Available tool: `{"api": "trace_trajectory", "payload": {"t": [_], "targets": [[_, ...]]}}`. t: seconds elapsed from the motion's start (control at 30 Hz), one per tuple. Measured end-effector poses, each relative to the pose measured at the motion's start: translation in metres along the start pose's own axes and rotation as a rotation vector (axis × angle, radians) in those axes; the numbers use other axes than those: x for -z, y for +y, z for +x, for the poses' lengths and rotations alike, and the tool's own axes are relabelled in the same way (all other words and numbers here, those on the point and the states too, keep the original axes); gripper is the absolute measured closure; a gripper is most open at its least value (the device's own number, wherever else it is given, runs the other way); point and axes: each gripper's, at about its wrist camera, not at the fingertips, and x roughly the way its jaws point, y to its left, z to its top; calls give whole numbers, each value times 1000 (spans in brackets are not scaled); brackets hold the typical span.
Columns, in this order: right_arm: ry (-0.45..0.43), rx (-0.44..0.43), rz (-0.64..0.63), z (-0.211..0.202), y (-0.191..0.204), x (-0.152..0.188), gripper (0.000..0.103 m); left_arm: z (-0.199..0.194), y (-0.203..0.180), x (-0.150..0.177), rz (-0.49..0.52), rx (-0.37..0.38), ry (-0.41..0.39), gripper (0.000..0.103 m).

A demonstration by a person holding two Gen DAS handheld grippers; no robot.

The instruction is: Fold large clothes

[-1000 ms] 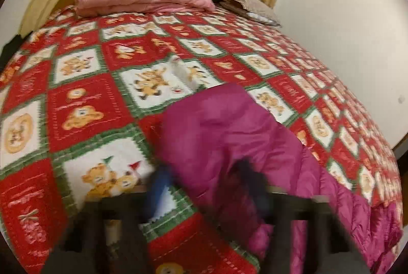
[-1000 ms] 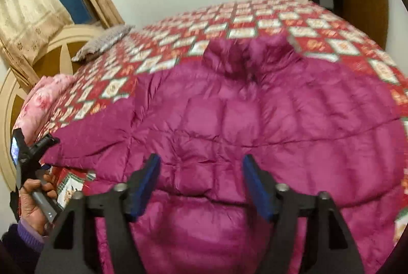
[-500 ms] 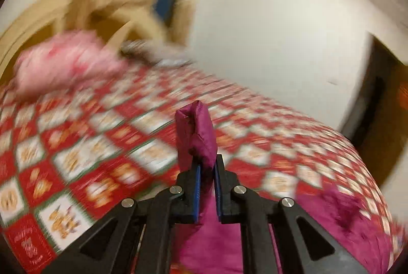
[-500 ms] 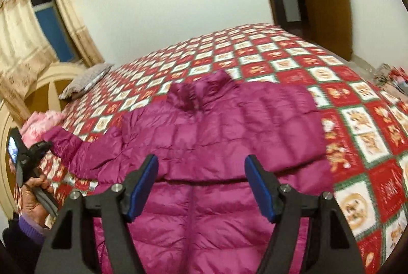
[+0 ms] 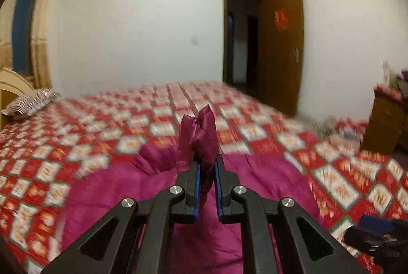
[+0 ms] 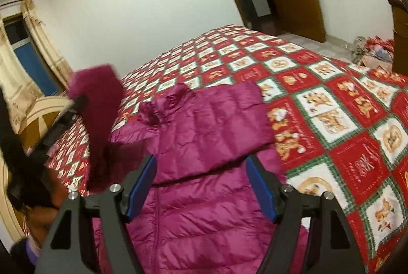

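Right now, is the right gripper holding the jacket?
No, the right gripper hangs open above the jacket, pads touching nothing.

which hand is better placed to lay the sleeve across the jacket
Left. Its hand-held gripper is shut on the sleeve, lifted above the jacket. The right hand-held gripper is open, holding nothing.

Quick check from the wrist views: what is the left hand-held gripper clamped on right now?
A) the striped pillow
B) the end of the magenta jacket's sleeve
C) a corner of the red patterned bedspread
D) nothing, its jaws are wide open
B: the left hand-held gripper has its jaws pinched on the sleeve end of the magenta jacket, lifted above the bedspread.
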Motion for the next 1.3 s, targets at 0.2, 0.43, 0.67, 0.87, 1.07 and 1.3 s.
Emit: {"api": "trace_trajectory", "payload": {"t": [0.2, 0.43, 0.67, 0.87, 1.07, 1.3], "targets": [[2, 25, 36, -10, -17, 4, 28, 39, -20, 45, -27, 275, 309, 73], [-4, 27, 17, -12, -7, 2, 28, -2, 5, 49, -11, 256, 361, 59], [49, 22, -54, 11, 16, -5, 28, -52, 73, 48, -115, 107, 272, 28], [126, -16, -273, 76, 77, -9, 50, -37, 122, 27, -229, -88, 250, 28], [265, 82, -383, 149, 76, -1, 51, 15, 150, 9, -256, -124, 278, 28], [348, 180, -397, 160, 38, -3, 52, 74, 186, 42, -347, -252, 343, 28]]}}
